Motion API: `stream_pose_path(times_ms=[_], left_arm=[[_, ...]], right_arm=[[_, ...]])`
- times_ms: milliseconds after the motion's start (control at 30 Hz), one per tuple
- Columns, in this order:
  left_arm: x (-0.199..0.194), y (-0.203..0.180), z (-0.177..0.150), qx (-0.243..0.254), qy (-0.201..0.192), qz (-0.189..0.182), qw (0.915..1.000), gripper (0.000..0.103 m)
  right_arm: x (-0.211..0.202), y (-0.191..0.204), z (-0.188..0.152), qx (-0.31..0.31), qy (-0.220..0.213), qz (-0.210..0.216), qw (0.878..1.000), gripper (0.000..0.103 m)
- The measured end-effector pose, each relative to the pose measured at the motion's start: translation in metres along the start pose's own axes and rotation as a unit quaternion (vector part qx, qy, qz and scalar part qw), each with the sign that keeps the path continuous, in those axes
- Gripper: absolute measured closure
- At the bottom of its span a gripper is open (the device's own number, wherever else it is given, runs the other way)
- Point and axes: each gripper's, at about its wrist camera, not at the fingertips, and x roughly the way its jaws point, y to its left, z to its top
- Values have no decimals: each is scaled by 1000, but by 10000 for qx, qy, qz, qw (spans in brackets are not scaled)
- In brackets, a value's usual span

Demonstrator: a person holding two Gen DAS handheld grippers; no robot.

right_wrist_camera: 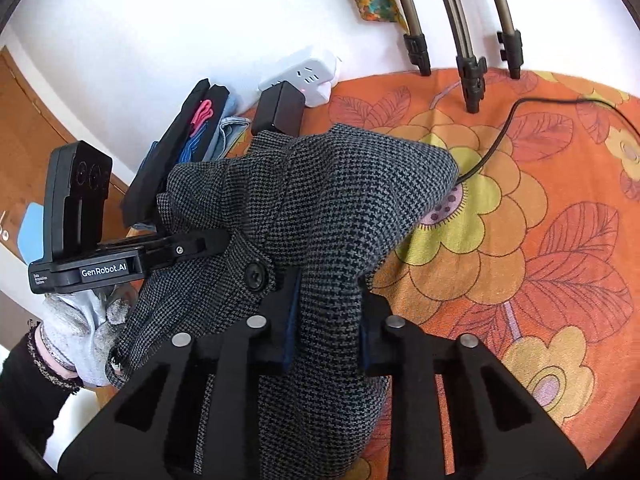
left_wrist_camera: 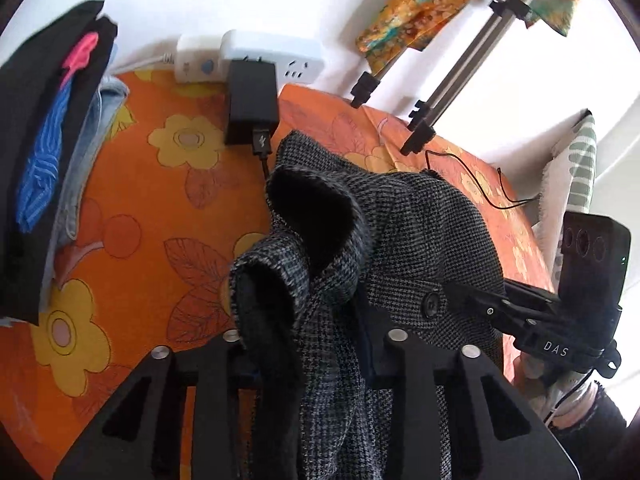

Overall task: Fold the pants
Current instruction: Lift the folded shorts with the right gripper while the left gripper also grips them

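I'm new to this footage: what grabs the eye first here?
The grey houndstooth pants, bunched up and lifted mid-frame, pinched by both the left gripper and the right gripper. Beneath them spreads a loud orange floral bedsheet, with a stack of folded clothes at its left edge.

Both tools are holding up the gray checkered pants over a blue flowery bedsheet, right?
Not quite. The bedsheet is orange with yellow flowers, not blue, as the right wrist view shows plainly. The rest holds: the left tool and the right tool each pinch the gray checkered pants above it.
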Motion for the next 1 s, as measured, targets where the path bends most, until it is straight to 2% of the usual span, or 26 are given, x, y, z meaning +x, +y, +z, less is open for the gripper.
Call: stream_pose_path(times_ms=[200, 267, 333, 433, 467, 533, 567, 600, 700, 733, 767, 800, 833, 900, 1000], left_arm=[[2, -8, -1, 222, -31, 167, 9996, 75], [2, -11, -2, 361, -27, 302, 9989, 72], [6, -13, -1, 399, 0, 417, 9983, 64], [10, -12, 0, 369, 50, 409, 9985, 58], [11, -10, 0, 337, 68, 405, 9986, 55], [14, -4, 2, 173, 141, 409, 9989, 40], [16, 2, 3, 35, 181, 343, 9992, 39], [16, 6, 3, -80, 219, 227, 9995, 39], [14, 8, 2, -60, 139, 100, 9998, 41], [15, 7, 2, -42, 159, 13, 9999, 59], [16, 6, 1, -79, 195, -99, 9997, 60], [16, 4, 0, -76, 151, -59, 9998, 62], [15, 1, -1, -24, 104, -8, 9999, 65], [10, -2, -3, 10, 5, 52, 10000, 69], [2, -11, -6, 148, -159, 183, 9996, 75]], right_arm=[[-5, 8, 1, -281, 16, -200, 9994, 83], [-5, 6, 0, -257, 39, -177, 9995, 82], [-3, 6, 1, -270, 63, -217, 9994, 80], [-2, 3, 0, -252, 81, -237, 9994, 77], [-2, 2, -1, -258, 94, -254, 9993, 73], [0, 1, 0, -275, 142, -306, 9991, 65], [2, 0, 0, -261, 175, -347, 9989, 55], [3, -2, 0, -236, 184, -383, 9988, 47], [7, -9, -1, -57, 161, -248, 9995, 41], [7, -9, -1, -49, 152, -199, 9997, 41], [8, -9, 0, -57, 161, -160, 9997, 49], [10, -7, -1, -60, 192, -76, 9998, 59], [12, -5, -1, -62, 206, -64, 9997, 61], [10, 2, -2, -195, 156, -120, 9996, 76], [2, 14, -3, -452, 52, -291, 9985, 83]])
